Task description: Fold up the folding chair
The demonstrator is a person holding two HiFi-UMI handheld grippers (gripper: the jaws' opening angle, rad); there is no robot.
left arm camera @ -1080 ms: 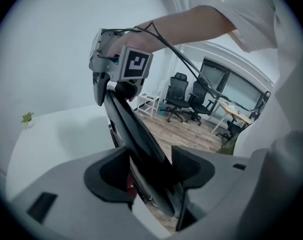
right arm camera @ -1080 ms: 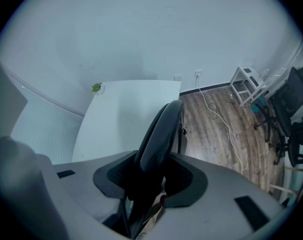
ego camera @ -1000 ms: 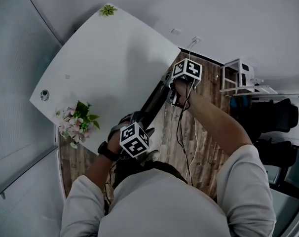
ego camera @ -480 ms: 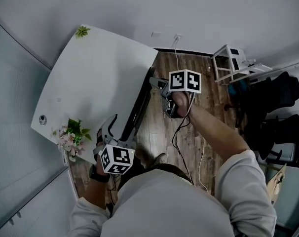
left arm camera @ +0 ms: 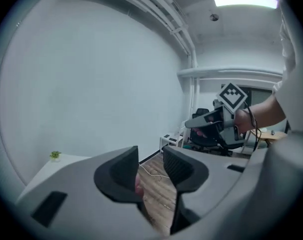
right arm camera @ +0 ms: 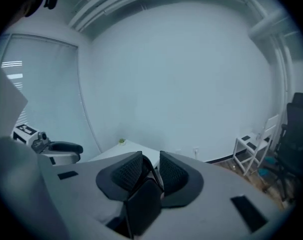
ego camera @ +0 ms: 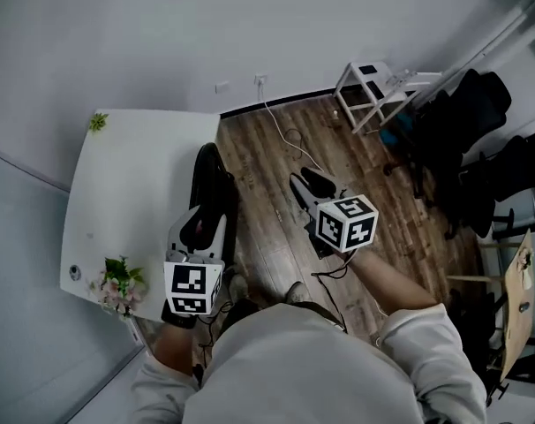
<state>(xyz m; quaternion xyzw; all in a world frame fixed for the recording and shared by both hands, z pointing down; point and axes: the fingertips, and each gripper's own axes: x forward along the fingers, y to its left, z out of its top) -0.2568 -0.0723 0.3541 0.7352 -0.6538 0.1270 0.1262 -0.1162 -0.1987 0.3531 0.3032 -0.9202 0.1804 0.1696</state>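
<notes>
The black folding chair stands folded flat, leaning along the edge of the white table. My left gripper hovers over the chair's near end. Its jaws have just been closing, and in the left gripper view the gap holds nothing, only wood floor beyond. My right gripper hangs over the floor to the right of the chair, apart from it. Its jaws have also just been closing, with nothing pressed between them. The chair shows beyond that gap.
A bunch of flowers lies at the table's near corner and a small green plant at the far one. A cable trails over the wood floor. A white step stool and black office chairs stand at the right.
Both grippers have come off the chair and risen; the right one has swung away to the right. The head view has turned toward the room, and the chair now leans folded against the table.
</notes>
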